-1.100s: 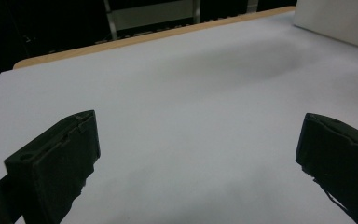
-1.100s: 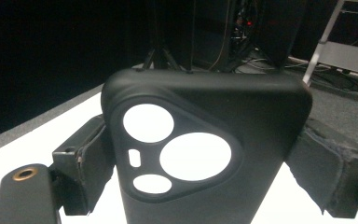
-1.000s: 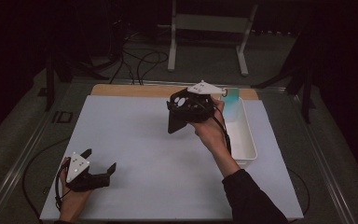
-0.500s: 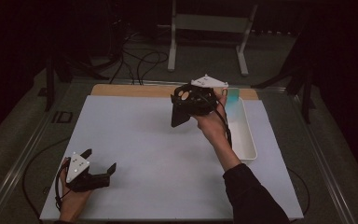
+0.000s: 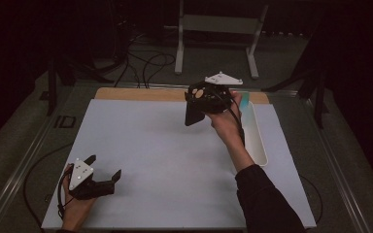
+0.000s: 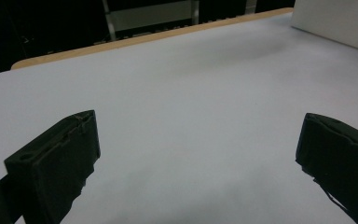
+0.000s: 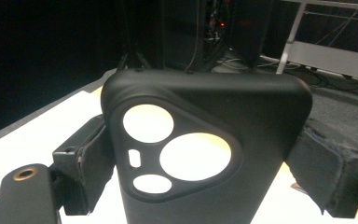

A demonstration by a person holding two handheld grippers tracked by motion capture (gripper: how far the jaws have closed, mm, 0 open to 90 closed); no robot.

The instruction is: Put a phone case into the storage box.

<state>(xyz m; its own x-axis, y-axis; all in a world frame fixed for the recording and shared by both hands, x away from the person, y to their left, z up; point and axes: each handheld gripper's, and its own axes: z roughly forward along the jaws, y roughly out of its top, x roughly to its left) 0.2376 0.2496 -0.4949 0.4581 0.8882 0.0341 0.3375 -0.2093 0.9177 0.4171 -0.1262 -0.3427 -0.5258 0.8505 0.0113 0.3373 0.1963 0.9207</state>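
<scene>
A black phone case (image 7: pixel 205 154) with round camera cut-outs stands upright between the jaws of my right gripper (image 7: pixel 200 158), which is shut on its two long sides. In the high view that right gripper (image 5: pixel 198 108) is held up above the far middle of the white mat (image 5: pixel 145 145), the phone case (image 5: pixel 193 115) hanging from it. My left gripper (image 5: pixel 102 170) rests low at the mat's near left corner, open, with bare mat between its black fingers (image 6: pixel 56 163).
A long white tray (image 5: pixel 256 141) lies along the mat's right side, just behind my right forearm. A wooden strip (image 5: pixel 141 93) borders the far edge of the mat. A metal stand (image 5: pixel 213 29) and cables lie on the floor beyond the table.
My right gripper has carried the phone case slightly right and away from me, higher above the table. The left gripper has stayed put.
</scene>
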